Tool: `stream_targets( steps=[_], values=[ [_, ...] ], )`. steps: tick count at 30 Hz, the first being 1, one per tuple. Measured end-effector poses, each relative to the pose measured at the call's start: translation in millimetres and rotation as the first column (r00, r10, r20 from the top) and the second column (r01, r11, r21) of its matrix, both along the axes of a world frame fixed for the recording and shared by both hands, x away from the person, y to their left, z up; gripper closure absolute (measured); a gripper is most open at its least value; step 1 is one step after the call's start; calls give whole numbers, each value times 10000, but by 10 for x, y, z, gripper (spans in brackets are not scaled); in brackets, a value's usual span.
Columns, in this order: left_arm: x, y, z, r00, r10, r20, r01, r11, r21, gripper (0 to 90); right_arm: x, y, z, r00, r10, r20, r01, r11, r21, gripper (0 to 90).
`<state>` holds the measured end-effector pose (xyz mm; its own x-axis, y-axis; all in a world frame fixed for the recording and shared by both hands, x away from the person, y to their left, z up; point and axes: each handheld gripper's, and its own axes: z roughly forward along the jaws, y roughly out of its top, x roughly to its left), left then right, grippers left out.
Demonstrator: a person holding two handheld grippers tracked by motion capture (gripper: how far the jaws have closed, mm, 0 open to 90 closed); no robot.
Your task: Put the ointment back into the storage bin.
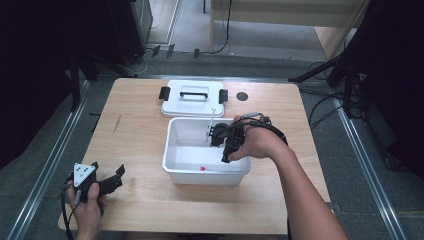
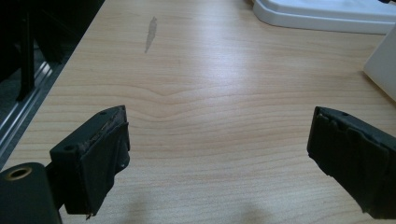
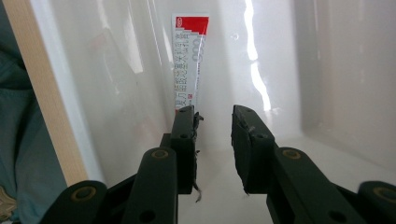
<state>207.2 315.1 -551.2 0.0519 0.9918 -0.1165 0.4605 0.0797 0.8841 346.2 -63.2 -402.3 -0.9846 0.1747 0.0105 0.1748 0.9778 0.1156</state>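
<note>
The right gripper point(image 1: 218, 136) hangs over the open white bin point(image 1: 172, 145) in the middle of the table point(image 1: 135, 130), its jaws drawn in as close as they go with a narrow gap between them and nothing pinched. Just beyond them a red-and-white tube point(image 3: 190, 60) lies flat on the bin floor by the near wall, its red end point(image 1: 202, 168) visible from above. The lid point(image 1: 192, 97) sits behind the bin, clear of the opening, so access from above is free. The left gripper point(image 1: 107, 181) rests at the near left corner, jaws spread wide and empty, seemingly parked out of the way.
</note>
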Motion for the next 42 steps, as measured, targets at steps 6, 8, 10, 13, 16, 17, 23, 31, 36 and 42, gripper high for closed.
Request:
stream_targets(
  steps=[6,8,10,13,16,17,23,31,36,42],
  values=[
    [0,-1,0,10000,-2,-2,2,10000,3,62,-1,-146,163,9992,-322,219,312,9984,464,722],
    [0,-1,0,10000,-2,-12,2,10000,8,62,-2,-175,190,9990,-361,257,347,9980,534,720],
    [1,-2,1,10000,-7,-25,7,10000,31,62,-8,-272,269,9974,-637,337,610,9951,775,717],
    [1,-4,0,10000,-7,-15,7,10000,44,62,-6,-377,323,9955,-841,438,795,9921,973,713],
    [1,-5,0,10000,1,-9,-1,10000,54,62,-14,-444,350,9934,-1031,493,978,9901,1008,709],
    [2,-7,-1,10000,12,2,-12,10000,59,62,-15,-510,376,9921,-1118,566,1051,9882,1112,704],
    [1,-5,0,10000,-3,-16,3,10000,44,62,-31,-679,452,9848,-1601,673,1486,9772,1514,687],
    [2,-3,-1,10000,3,-6,-3,10000,21,62,-31,-882,445,9726,-2225,680,2057,9589,1953,647],
    [1,-3,-1,10000,-4,-8,4,10000,31,62,-31,-1003,414,9632,-2595,705,2396,9471,2137,605],
    [-1,-3,0,10000,-9,-15,9,10000,35,62,11,-1179,355,9396,-3328,795,2995,9123,2795,559]
  ],
)
